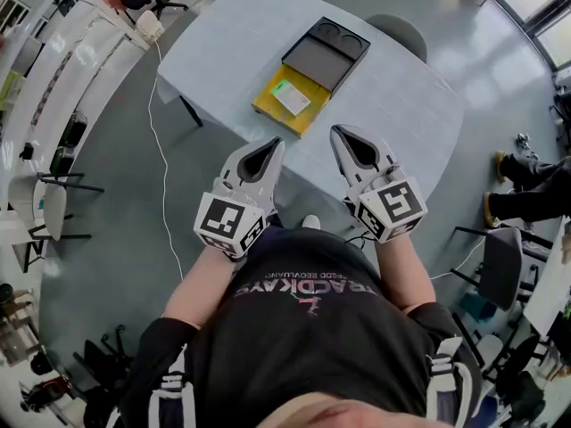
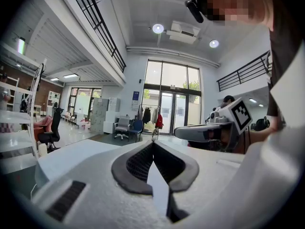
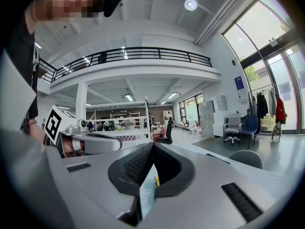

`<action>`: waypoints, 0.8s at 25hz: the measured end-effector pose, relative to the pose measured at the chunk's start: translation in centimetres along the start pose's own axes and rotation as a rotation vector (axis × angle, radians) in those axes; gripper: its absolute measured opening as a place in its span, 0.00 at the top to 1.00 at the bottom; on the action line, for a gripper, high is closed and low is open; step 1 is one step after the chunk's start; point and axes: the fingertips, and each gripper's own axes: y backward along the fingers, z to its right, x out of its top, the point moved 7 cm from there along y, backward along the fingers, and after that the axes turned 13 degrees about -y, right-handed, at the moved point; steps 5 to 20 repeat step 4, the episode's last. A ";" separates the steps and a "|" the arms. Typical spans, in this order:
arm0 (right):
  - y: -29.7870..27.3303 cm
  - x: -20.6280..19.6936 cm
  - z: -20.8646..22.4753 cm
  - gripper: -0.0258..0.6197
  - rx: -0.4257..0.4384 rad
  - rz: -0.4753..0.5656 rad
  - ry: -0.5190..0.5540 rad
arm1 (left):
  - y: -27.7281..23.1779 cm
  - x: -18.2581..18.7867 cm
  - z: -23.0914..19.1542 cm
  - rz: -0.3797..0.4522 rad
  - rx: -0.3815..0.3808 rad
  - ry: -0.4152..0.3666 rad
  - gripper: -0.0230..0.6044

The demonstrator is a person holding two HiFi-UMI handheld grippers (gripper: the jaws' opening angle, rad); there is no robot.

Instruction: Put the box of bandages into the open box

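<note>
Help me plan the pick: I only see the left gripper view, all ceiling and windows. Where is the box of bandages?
Observer: The yellow box of bandages lies flat on the table, just ahead of the left gripper, untouched.
Operator: And the open box?
Observer: The dark open box sits right behind the yellow one, farther from you.
Operator: Is the right gripper holding anything?
Observer: No, the right gripper is shut and empty, beside the left one.

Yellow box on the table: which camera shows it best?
The head view: the yellow box lies whole, label up, beside the open black box. The left gripper view shows none of it; the right gripper view shows at most a tiny yellow speck.
</note>
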 end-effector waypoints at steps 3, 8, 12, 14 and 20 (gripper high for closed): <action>-0.3 -0.1 0.2 0.94 0.000 -0.002 0.003 | -0.2 -0.2 -0.2 -0.001 -0.001 0.000 0.94; -0.3 -0.1 0.2 0.94 -0.001 -0.002 0.004 | -0.3 -0.3 -0.2 -0.001 -0.002 0.000 0.94; -0.3 -0.1 0.2 0.94 -0.001 -0.002 0.004 | -0.3 -0.3 -0.2 -0.001 -0.002 0.000 0.94; -0.3 -0.1 0.2 0.94 -0.001 -0.002 0.004 | -0.3 -0.3 -0.2 -0.001 -0.002 0.000 0.94; -0.3 -0.1 0.2 0.94 -0.001 -0.002 0.004 | -0.3 -0.3 -0.2 -0.001 -0.002 0.000 0.94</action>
